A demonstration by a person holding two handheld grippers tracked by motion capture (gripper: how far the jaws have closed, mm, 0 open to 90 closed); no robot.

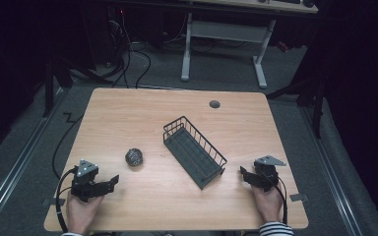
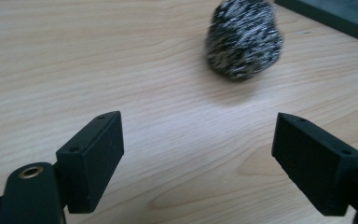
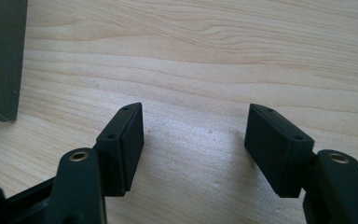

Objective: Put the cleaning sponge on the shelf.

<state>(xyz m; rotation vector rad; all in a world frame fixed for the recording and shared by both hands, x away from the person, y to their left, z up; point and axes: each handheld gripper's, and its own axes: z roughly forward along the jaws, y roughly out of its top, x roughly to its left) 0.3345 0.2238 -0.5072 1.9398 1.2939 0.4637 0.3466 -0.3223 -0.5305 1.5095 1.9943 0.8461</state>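
The left gripper (image 1: 112,182) has its jaws wide apart with nothing between them, and the speckled ball (image 1: 134,157) sits on the wooden table (image 1: 128,118) a little way ahead. The right gripper (image 1: 243,173) is wide too and holds nothing, near the dark wire basket (image 1: 194,150).

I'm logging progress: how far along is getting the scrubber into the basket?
Nothing looks done: the scrubber lies on the table, outside the basket. Nothing is held; the left gripper is open, aimed at the scrubber, and the right gripper is open near the basket. Grasping and placing remain.
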